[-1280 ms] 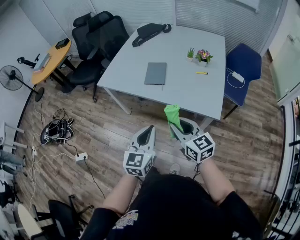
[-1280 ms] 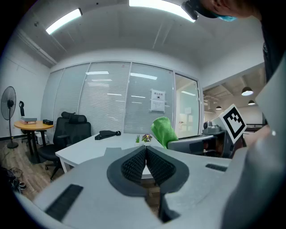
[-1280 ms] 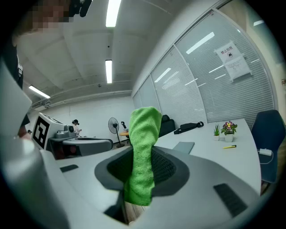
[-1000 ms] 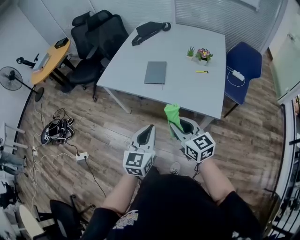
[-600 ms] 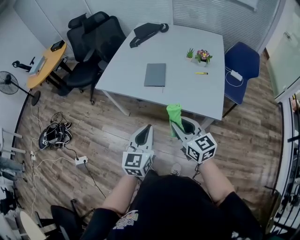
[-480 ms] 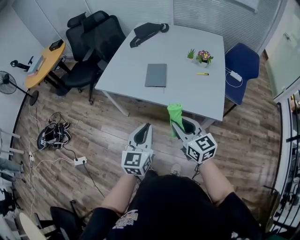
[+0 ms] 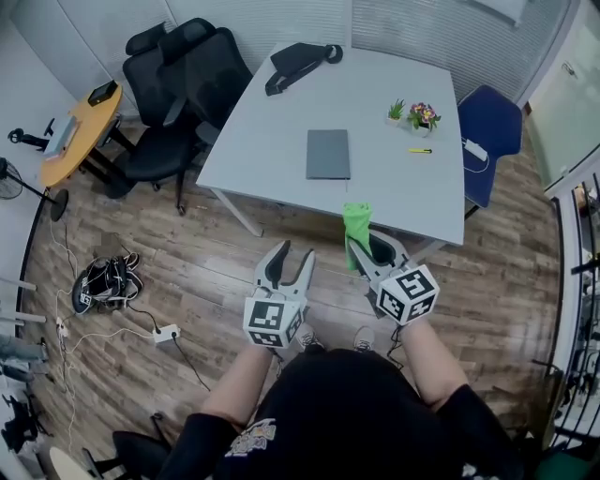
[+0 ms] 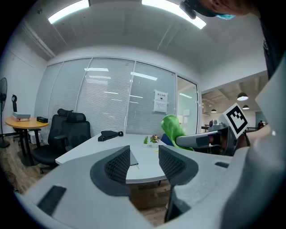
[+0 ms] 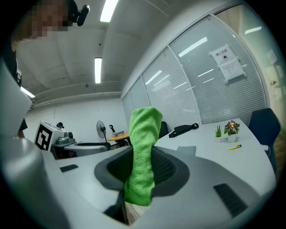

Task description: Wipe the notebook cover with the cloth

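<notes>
The head view looks steeply down from above the person, with the table [image 7: 272,131] well off toward twelve o'clock. The left gripper view looks out nearly level from about tabletop height, facing the table's near edge. The right gripper view faces the same way. All three share the table, notebook [image 7: 328,154], potted plants [image 7: 417,114] and cloth [image 7: 356,223]. The cloth sits at three o'clock in the left gripper view.

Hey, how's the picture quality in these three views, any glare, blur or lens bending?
Head view: evenly lit and sharp, the flat grey notebook reads clearly, though the wide lens curves the wooden plank floor. Left gripper view: heavy fisheye, black corners, the ceiling light strips blown out white. Right gripper view: same fisheye and black corners; the green microfibre cloth is crisp.
</notes>
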Available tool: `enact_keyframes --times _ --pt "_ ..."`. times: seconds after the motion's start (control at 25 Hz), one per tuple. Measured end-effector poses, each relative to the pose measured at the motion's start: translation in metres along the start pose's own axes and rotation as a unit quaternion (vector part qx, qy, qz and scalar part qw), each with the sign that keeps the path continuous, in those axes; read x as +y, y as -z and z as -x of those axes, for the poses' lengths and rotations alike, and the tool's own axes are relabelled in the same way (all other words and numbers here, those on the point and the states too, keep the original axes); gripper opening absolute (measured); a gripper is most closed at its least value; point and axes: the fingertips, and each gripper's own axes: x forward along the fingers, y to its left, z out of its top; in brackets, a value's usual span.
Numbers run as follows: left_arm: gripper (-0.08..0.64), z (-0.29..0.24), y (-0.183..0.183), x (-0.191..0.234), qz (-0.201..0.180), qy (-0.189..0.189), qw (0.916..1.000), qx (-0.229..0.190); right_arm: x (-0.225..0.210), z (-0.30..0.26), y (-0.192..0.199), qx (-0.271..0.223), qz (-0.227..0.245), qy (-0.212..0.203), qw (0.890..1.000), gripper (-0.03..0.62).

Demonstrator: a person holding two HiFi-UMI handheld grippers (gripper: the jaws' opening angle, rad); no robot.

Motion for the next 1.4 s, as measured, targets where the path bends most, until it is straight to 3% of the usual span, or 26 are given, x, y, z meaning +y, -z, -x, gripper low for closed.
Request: enact_keyframes --times 0.28,0.68,1.0,1.4 --pt "0.187 -0.005 0.003 0.051 0.008 0.025 0.9996 0.005 0.013 -0.048 -0.001 0.002 -0.004 0.019 1.000 0.112" --pt "0.187 -0.019 0.008 0.081 0.015 0.041 0.9990 0.013 0.010 -0.080 -0.005 0.011 -0.001 0.032 0.999 0.112" --pt "0.187 -0.059 0.012 0.093 0.020 0.026 0.9991 0.026 -0.029 -0.106 -0.007 0.017 -0.010 0.021 1.000 0.112" --pt "0.187 -0.148 0.005 0.103 0.024 -0.003 0.9986 0.048 -0.115 -0.153 -0.021 0.030 -0.035 -0.007 0.999 0.112"
